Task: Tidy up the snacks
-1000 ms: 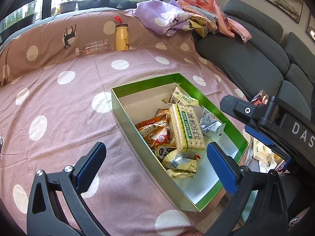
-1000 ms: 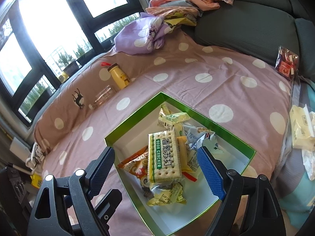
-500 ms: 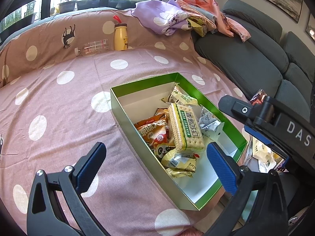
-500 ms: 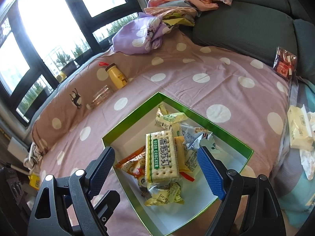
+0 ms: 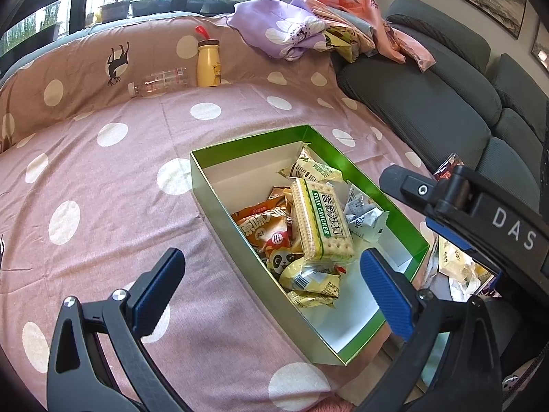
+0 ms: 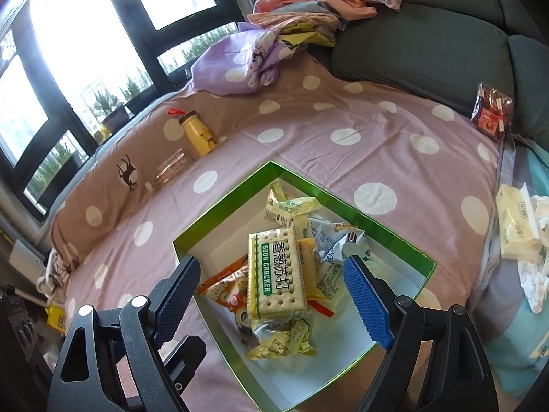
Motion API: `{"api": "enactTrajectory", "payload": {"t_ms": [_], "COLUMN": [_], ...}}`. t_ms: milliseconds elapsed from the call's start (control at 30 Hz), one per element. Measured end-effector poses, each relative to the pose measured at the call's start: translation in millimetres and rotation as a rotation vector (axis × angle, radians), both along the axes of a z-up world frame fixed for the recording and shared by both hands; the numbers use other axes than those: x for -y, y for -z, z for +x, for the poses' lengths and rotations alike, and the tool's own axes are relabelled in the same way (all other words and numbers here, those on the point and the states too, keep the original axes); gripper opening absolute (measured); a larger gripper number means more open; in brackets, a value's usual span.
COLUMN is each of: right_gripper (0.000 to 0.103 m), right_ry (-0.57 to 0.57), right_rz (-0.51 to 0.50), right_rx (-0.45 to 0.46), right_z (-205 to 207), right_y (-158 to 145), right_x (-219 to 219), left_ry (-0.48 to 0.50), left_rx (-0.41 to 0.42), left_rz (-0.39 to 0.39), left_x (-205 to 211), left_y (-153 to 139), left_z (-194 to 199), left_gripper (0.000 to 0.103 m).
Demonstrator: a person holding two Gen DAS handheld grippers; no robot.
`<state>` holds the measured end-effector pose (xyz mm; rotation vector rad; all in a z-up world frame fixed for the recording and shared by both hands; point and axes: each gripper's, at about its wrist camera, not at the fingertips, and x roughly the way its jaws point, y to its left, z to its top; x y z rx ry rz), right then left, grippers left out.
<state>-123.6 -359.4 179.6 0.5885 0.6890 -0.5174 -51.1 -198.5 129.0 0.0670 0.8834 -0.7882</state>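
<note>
1. Left gripper (image 5: 271, 285): jaws apart, empty, above the pink polka-dot bedcover (image 5: 103, 185).
2. Right gripper (image 6: 271, 295): jaws apart, empty, over the box.
3. Green-rimmed rectangular cardboard box (image 5: 219, 202) on the bedcover holds snack packets; soda cracker pack (image 6: 276, 271) lies on top.

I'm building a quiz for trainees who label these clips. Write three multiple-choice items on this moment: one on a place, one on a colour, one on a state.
1. Where does the soda cracker pack lie?
A. on the sofa
B. on top of other snacks in the box
C. by the window

2. What colour is the box rim?
A. green
B. red
C. black

3. How is the clear bottle?
A. upright
B. inside the box
C. lying on its side

Key: 1 B, it rests on the pile of packets; 2 A, the edge and inner walls show green; 3 C, it lies flat beside the standing yellow bottle.
</note>
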Motion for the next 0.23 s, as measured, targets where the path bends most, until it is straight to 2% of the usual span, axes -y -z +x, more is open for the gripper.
{"api": "enactTrajectory", "payload": {"t_ms": [233], "right_gripper": [0.086], "right_ry": [0.008], "right_rz": [-0.009], "right_rx": [-0.014], "right_z": [1.7], "right_y": [0.1], "right_x": [0.8], "left_ry": [0.001], "left_rx": [-0.004], "left_rz": [0.005], "left_x": [0.6], "left_y": [-0.6], "left_z": [-0.2], "left_gripper": [0.102]}}
